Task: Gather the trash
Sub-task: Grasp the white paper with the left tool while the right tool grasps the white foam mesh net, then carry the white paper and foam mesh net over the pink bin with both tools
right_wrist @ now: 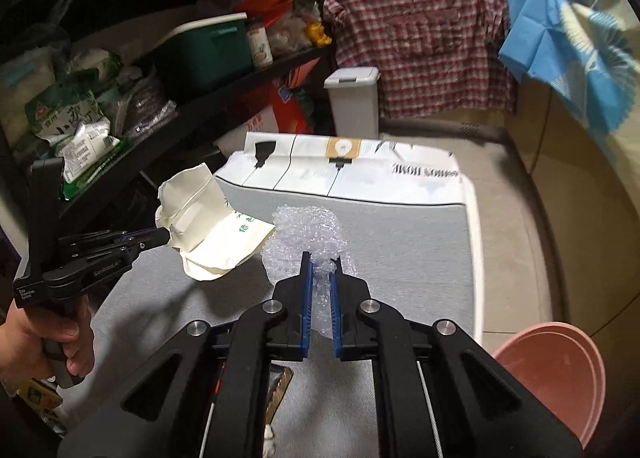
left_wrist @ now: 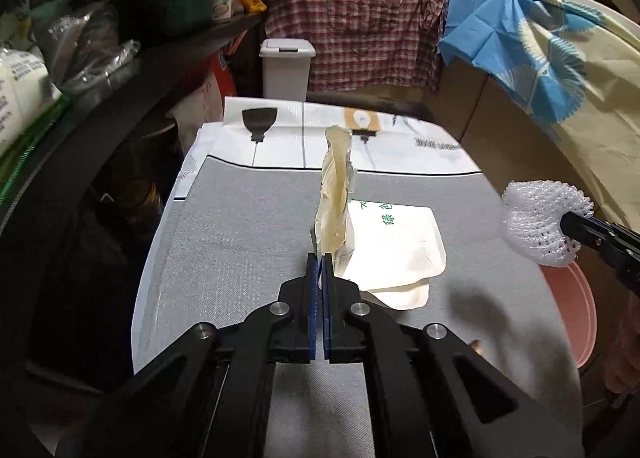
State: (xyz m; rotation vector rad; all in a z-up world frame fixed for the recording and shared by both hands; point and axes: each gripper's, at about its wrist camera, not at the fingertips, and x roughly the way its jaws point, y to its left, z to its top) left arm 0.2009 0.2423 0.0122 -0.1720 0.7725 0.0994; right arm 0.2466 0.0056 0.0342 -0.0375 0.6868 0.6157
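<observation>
Left gripper (left_wrist: pixel 320 258) pinches only the cream pouch (left_wrist: pixel 340 193) edge, could slip. Right gripper (right_wrist: pixel 320 262) squeezes foam net (right_wrist: pixel 306 234); pink bin (right_wrist: pixel 560 370) at 4 o'clock, may miss.

Cream paper pouch (left_wrist: pixel 340 193) upright, lifted; white foam netting (right_wrist: pixel 306 234) crumpled, seemingly lifted.

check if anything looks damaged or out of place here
The cream paper pouch in the left gripper is torn open at the top and crumpled. The right gripper pinches a wad of white foam netting. Both look like trash being collected. Otherwise nothing stands out on the grey mat.
</observation>
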